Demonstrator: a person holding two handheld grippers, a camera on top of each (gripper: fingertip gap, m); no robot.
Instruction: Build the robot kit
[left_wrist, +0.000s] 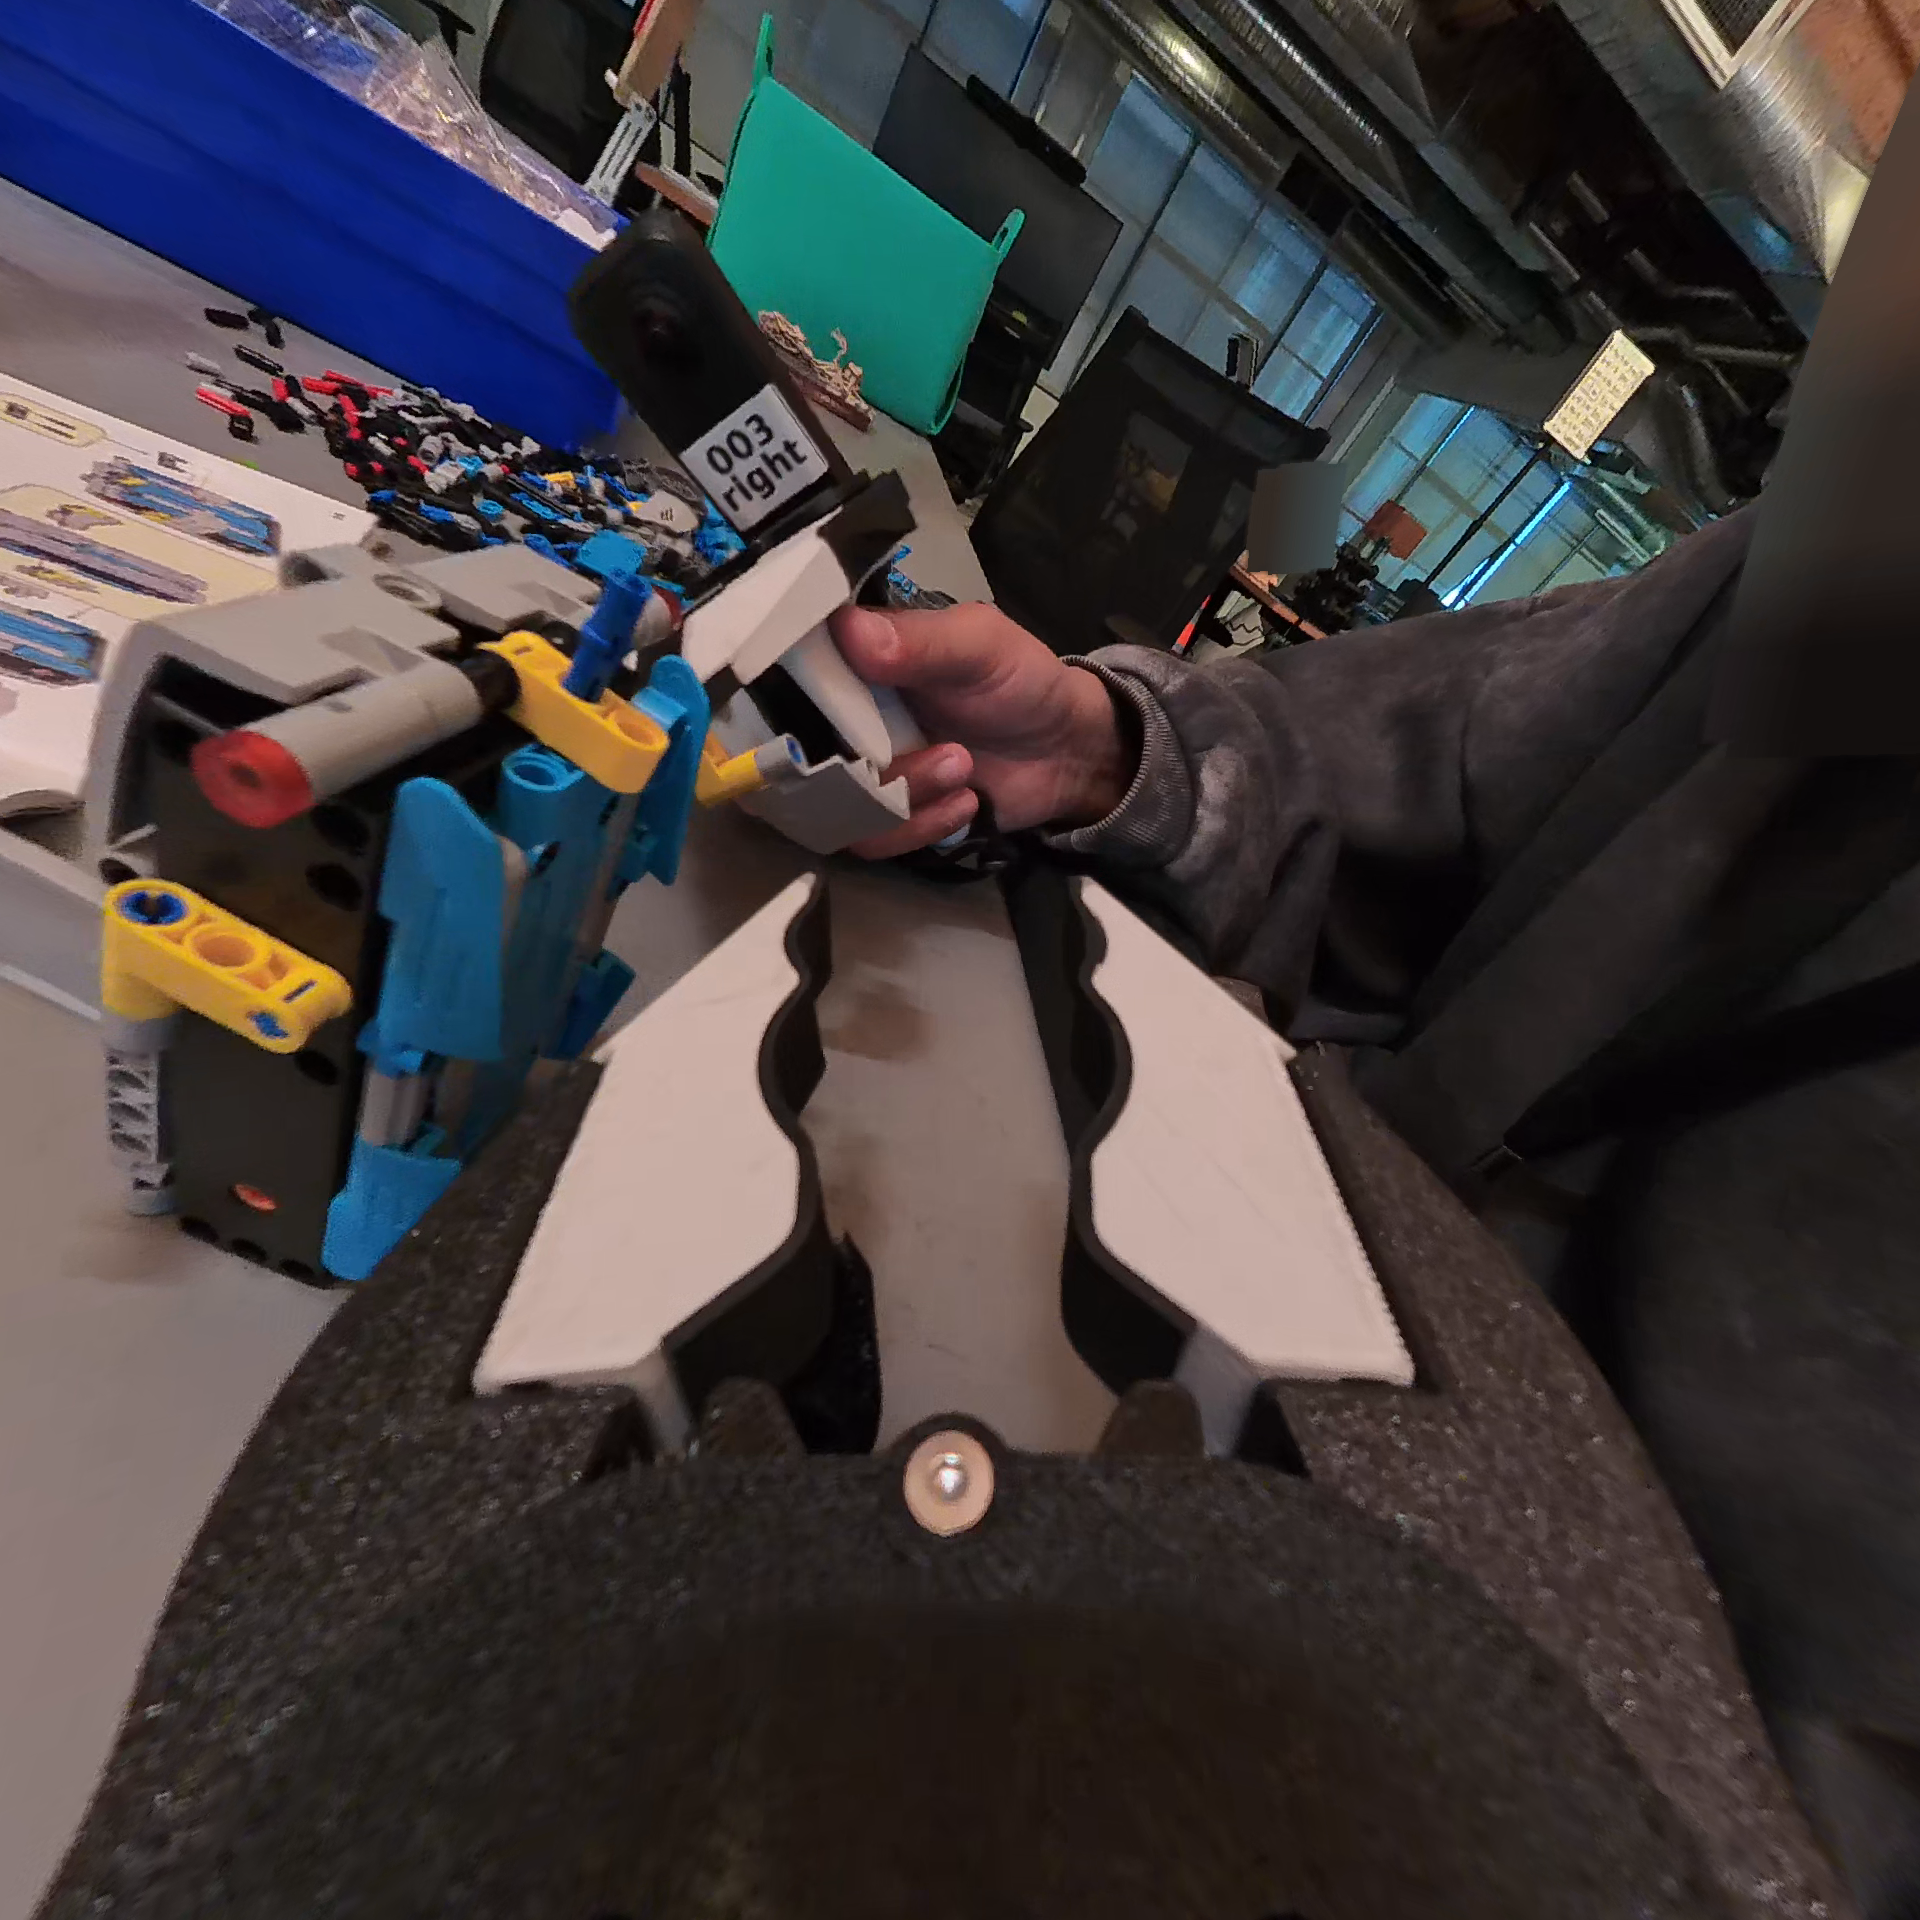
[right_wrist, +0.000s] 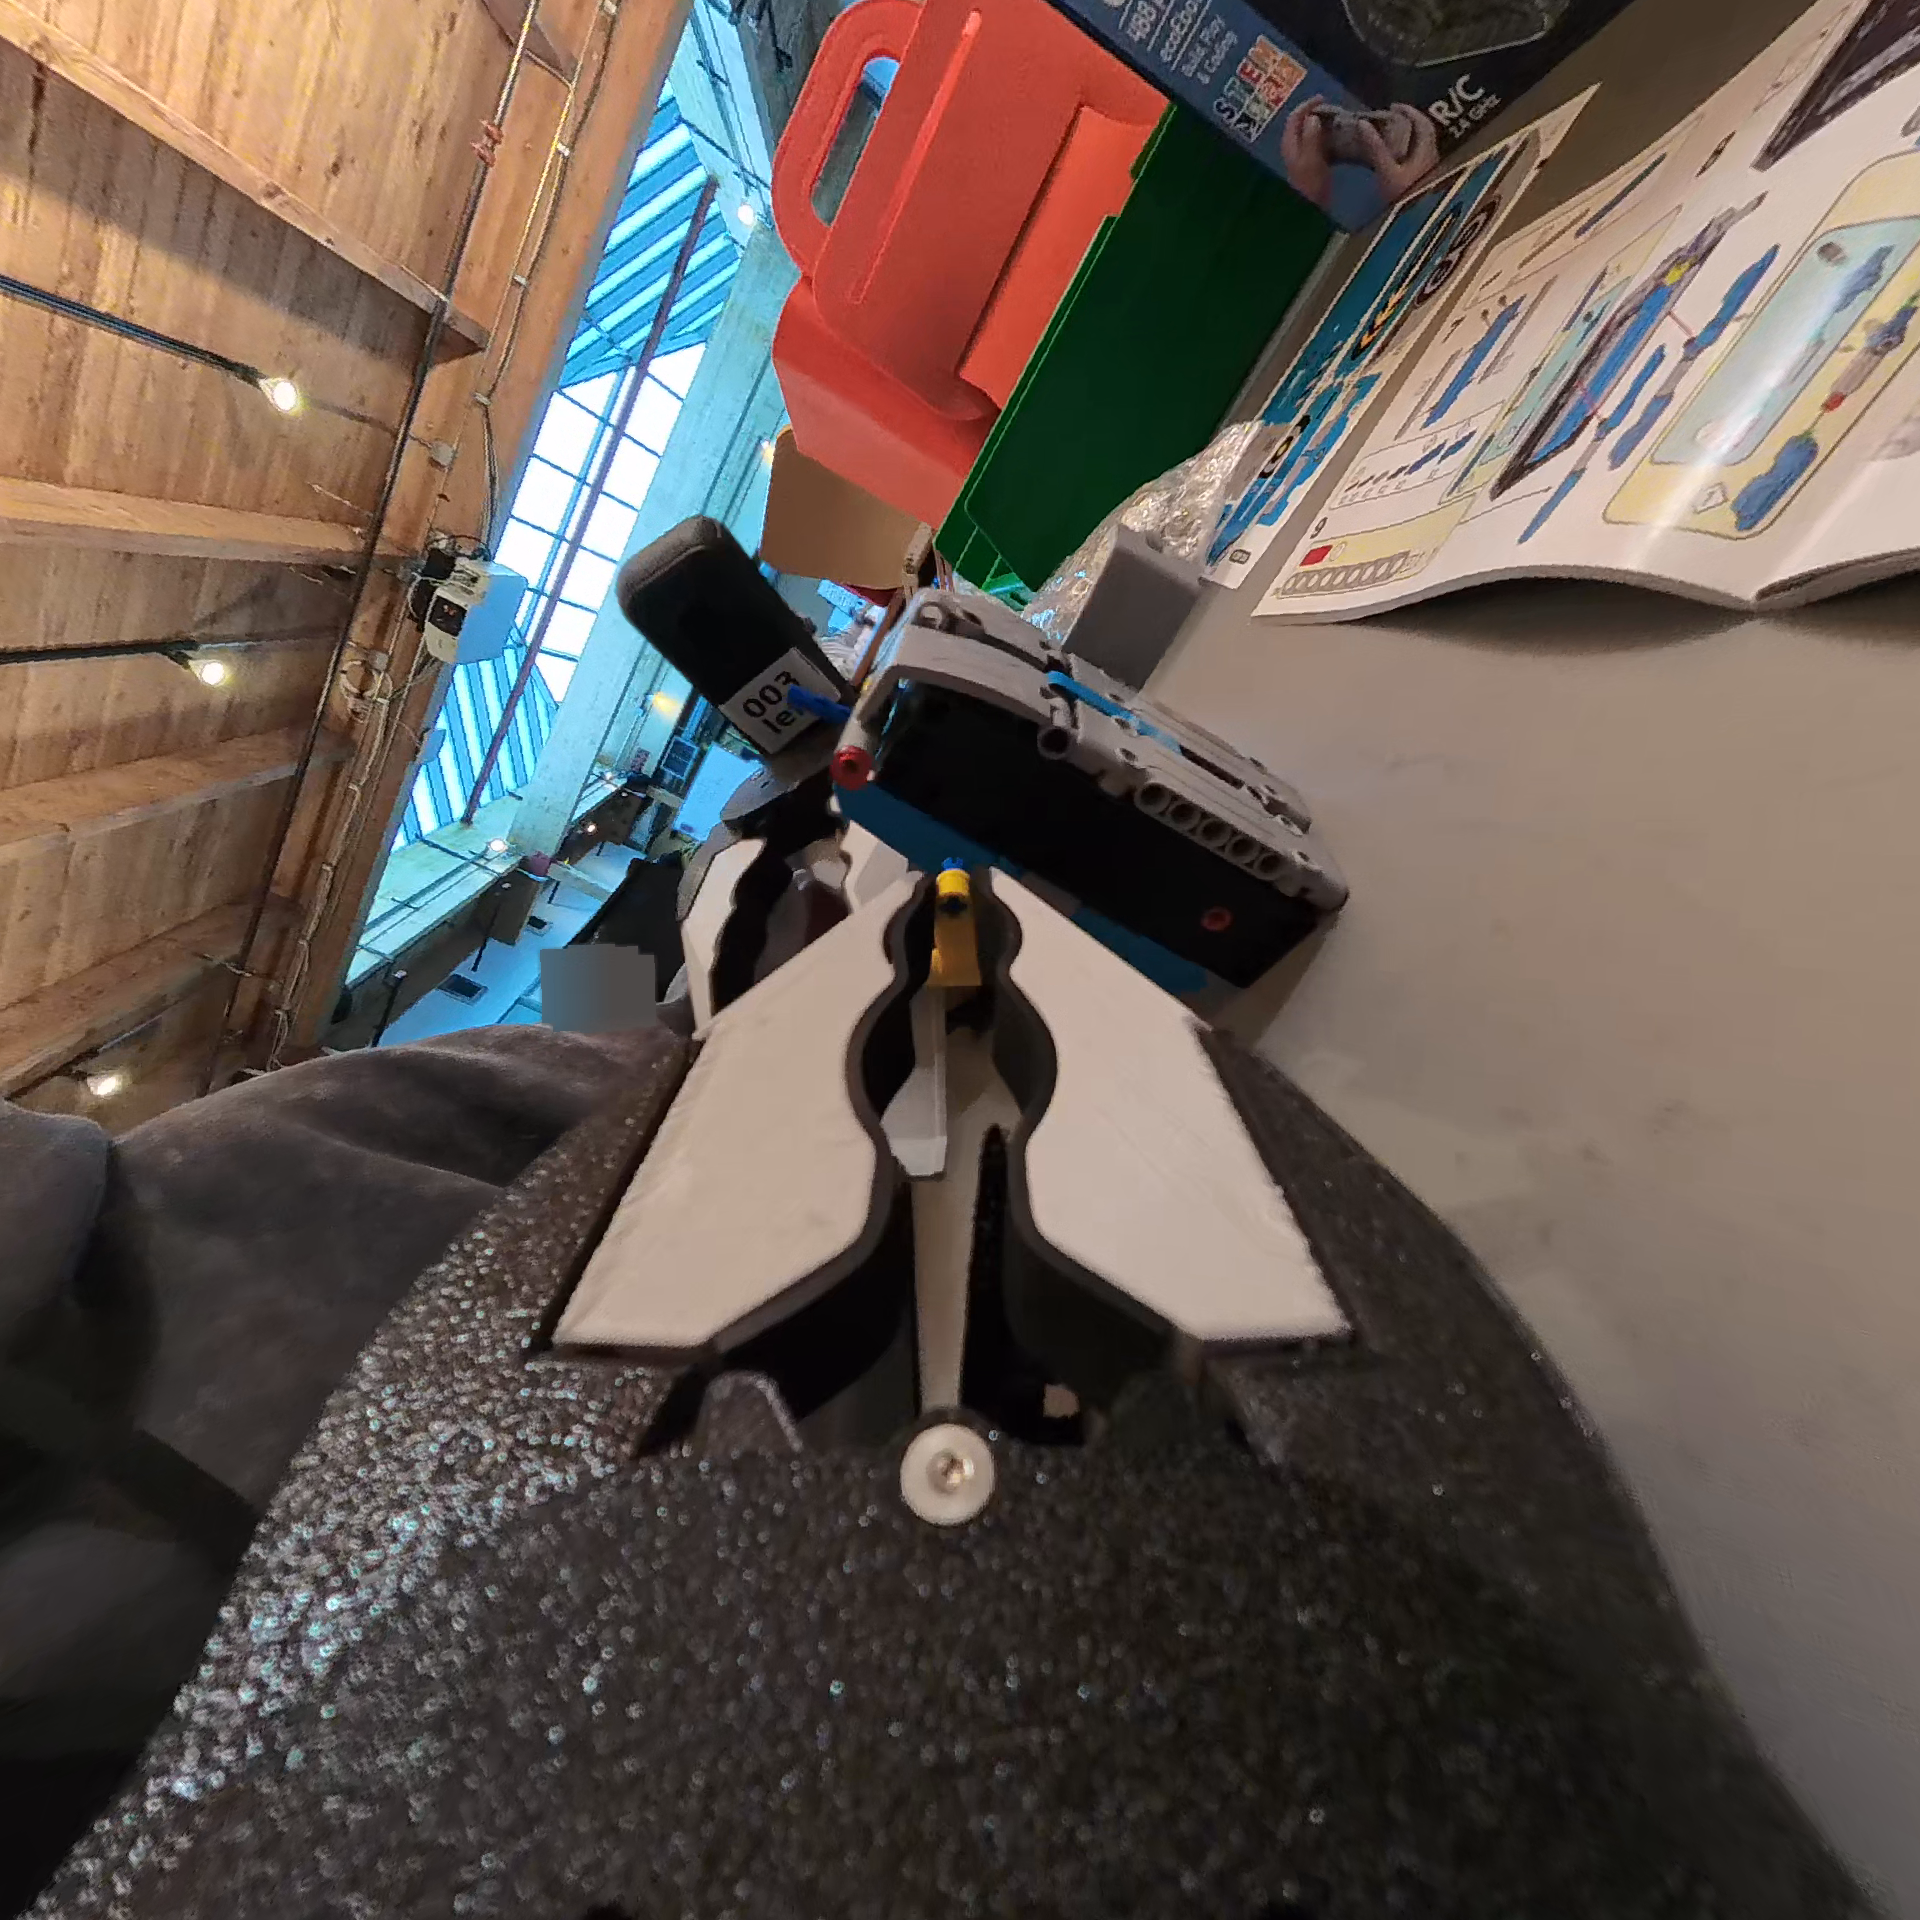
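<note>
A brick-built model (left_wrist: 270, 935) of black, grey, blue and yellow parts stands on the grey table (left_wrist: 156, 1403). My left gripper (left_wrist: 930, 899) is open and empty, just right of the model and low over the table. My right gripper (right_wrist: 951, 899), held by a hand (left_wrist: 987, 717), is shut on a small yellow piece (right_wrist: 951, 935) with a blue pin, held against the model's (right_wrist: 1091, 831) blue side. The right gripper also shows in the left wrist view (left_wrist: 732, 743), and the left gripper in the right wrist view (right_wrist: 774, 883).
An open instruction booklet (left_wrist: 94, 540) (right_wrist: 1662, 364) lies beyond the model. A pile of small loose pieces (left_wrist: 468, 457) sits by a blue bin (left_wrist: 260, 177). A green panel (left_wrist: 852, 270), a red case (right_wrist: 914, 260), a printed box (right_wrist: 1299, 94) and a crinkled bag (right_wrist: 1184, 509) stand behind.
</note>
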